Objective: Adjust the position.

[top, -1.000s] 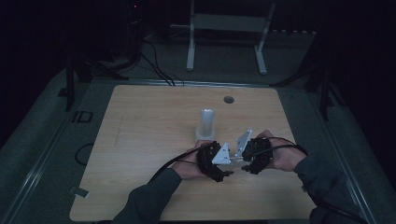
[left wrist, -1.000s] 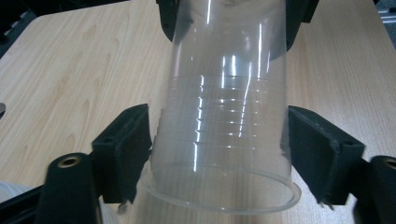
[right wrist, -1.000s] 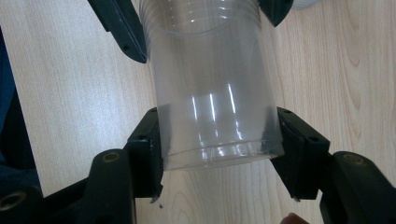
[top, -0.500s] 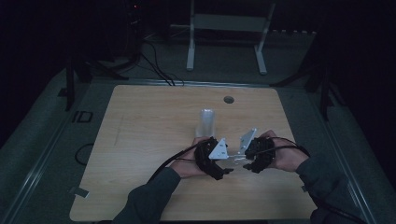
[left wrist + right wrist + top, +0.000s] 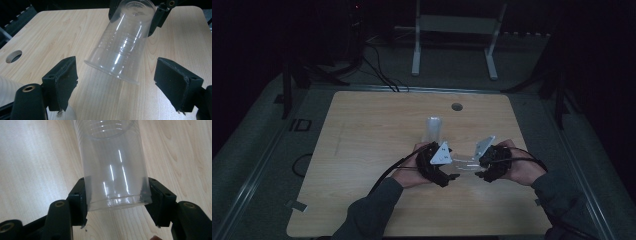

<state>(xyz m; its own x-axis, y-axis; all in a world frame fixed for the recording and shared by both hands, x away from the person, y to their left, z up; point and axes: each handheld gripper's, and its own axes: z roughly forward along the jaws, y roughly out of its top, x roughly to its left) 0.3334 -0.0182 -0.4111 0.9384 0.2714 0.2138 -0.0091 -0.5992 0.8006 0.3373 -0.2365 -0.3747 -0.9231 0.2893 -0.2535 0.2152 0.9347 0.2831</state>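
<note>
A clear plastic cup (image 5: 464,164) hangs on its side just above the wooden table (image 5: 372,130), between the two hands. My right gripper (image 5: 116,200) is shut on the cup (image 5: 112,165) near its base, one jaw on each side. The left gripper view has the cup (image 5: 122,42) tilted with its rim toward me and the right gripper's jaws clamping its far end. My left gripper (image 5: 117,85) is open, its pads (image 5: 62,82) standing wide on either side of the rim without touching it. From above, the left gripper (image 5: 447,172) sits left of the cup and the right gripper (image 5: 484,167) right of it.
A tall clear cup or cup stack (image 5: 433,129) stands upright just behind the left hand. A round hole (image 5: 456,106) lies in the tabletop toward the back. A white frame (image 5: 452,30) stands on the floor beyond the table.
The left hand has shifted slightly left and away from the person, its grey plate turning. The right gripper has stayed shut on the cup, almost in place.
</note>
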